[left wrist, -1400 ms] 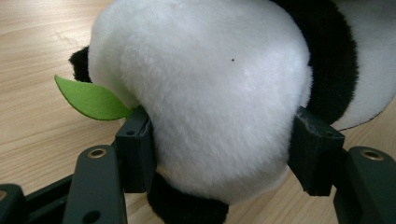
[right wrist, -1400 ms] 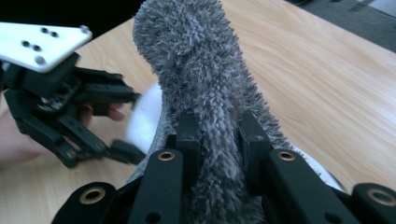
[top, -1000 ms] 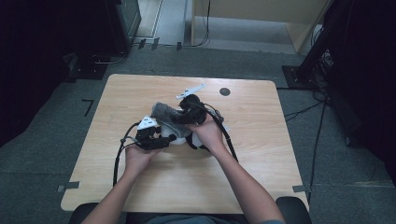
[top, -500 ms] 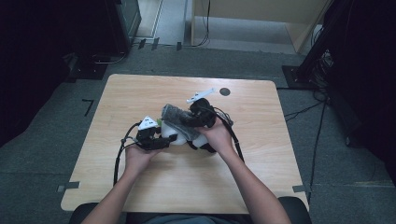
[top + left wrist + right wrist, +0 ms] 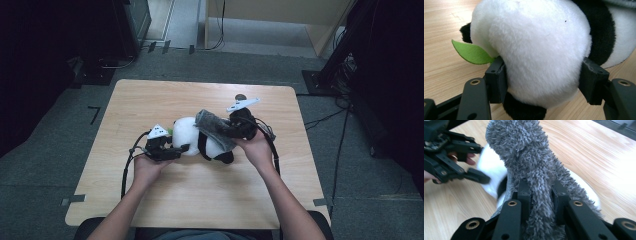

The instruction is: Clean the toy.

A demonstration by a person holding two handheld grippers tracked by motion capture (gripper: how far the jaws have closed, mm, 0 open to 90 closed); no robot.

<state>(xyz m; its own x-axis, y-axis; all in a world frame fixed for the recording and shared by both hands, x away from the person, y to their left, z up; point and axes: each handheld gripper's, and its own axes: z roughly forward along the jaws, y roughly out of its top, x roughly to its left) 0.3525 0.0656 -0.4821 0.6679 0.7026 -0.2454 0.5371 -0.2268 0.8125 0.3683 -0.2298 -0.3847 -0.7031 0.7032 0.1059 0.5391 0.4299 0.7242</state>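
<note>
A black-and-white panda plush (image 5: 190, 131) lies on its side in the middle of the wooden table (image 5: 150, 100). My left gripper (image 5: 182, 148) is shut on its white head; in the left gripper view the pads squeeze the panda plush (image 5: 536, 50) from both sides, beside a green felt leaf (image 5: 471, 53). A fuzzy grey cloth (image 5: 212, 127) lies draped over the panda's body. My right gripper (image 5: 226, 131) is shut on one end of it. In the right gripper view the grey cloth (image 5: 524, 150) runs up between the right gripper's (image 5: 540, 192) pads, with the left gripper (image 5: 477, 176) farther off.
A small black round mark (image 5: 240, 97) sits on the table near its far edge, by the right gripper's grey plate. Cables trail from both grippers across the tabletop. Dark equipment and cables stand on the floor around the table.
My right gripper has moved to the right with the grey cloth, dragging it off the panda's head, which now shows white. The left gripper has stayed in place.
</note>
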